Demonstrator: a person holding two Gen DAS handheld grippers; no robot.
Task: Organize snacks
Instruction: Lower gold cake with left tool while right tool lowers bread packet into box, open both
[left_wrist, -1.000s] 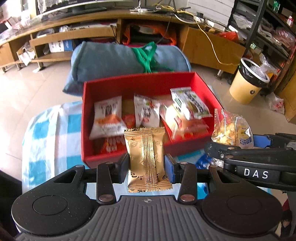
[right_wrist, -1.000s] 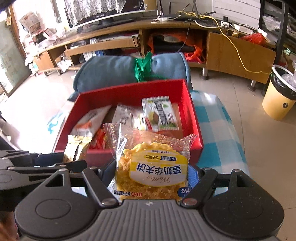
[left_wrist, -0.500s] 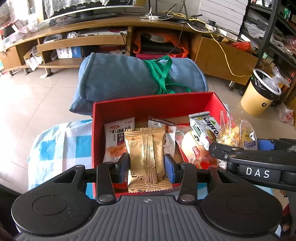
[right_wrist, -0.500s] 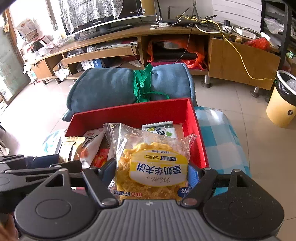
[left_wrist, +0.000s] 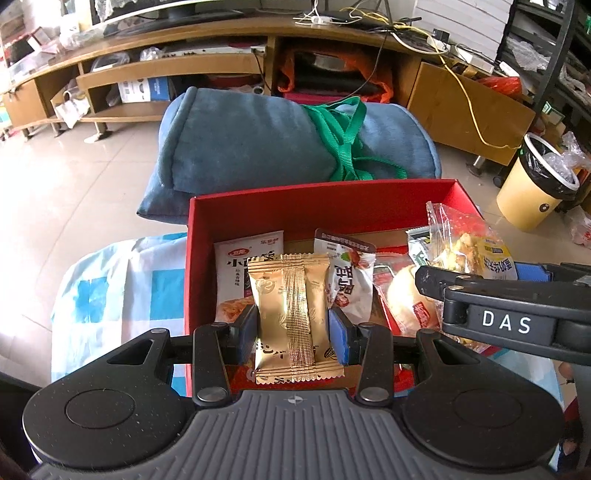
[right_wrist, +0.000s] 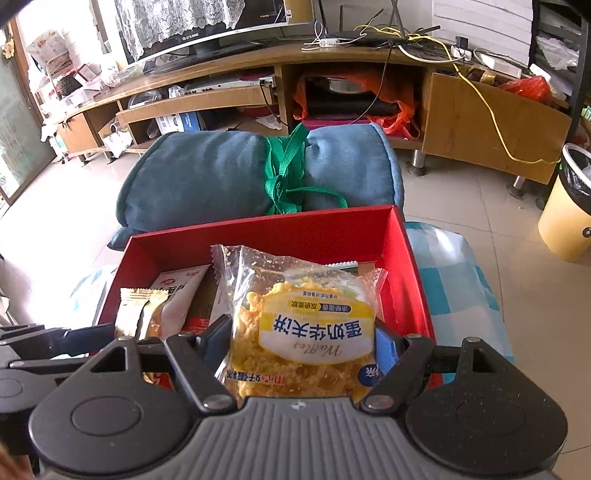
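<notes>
Snacks sit in both claws above a red box (left_wrist: 321, 206). Left claw (left_wrist: 291, 328) is clamped on a gold-wrapped snack (left_wrist: 291, 317), its blue pads pressing the packet's two sides; the packet stands upright between the fingers with its crimped lower edge toward the camera. Right claw (right_wrist: 301, 349) grips a clear packet of yellow waffle cake (right_wrist: 303, 332) by its sides, the printed label upside down in the right wrist view and the loose top of the wrapper reaching ahead of the fingertips.

Ahead of and below both claws, the red box lies open on a blue-and-white checked cloth (left_wrist: 122, 288) covering the bench. Inside it, just beyond the left claw, lie a white packet with red print (left_wrist: 236, 273) to the left of the gold snack and a white-and-brown packet (left_wrist: 351, 280) to its right; further right is a round bun in a clear wrapper (left_wrist: 406, 299). From the left wrist view, the right claw crosses the right side of the picture with its waffle packet over the box's right part. From the right wrist view, the left claw and the gold snack show at lower left, over the box's left part.

Beyond the box's far wall lies a rolled blue cushion (left_wrist: 258, 147) tied with a green strap (left_wrist: 343, 147). Off to the far right stands a yellow bin (left_wrist: 535, 192) on the tiled floor.
</notes>
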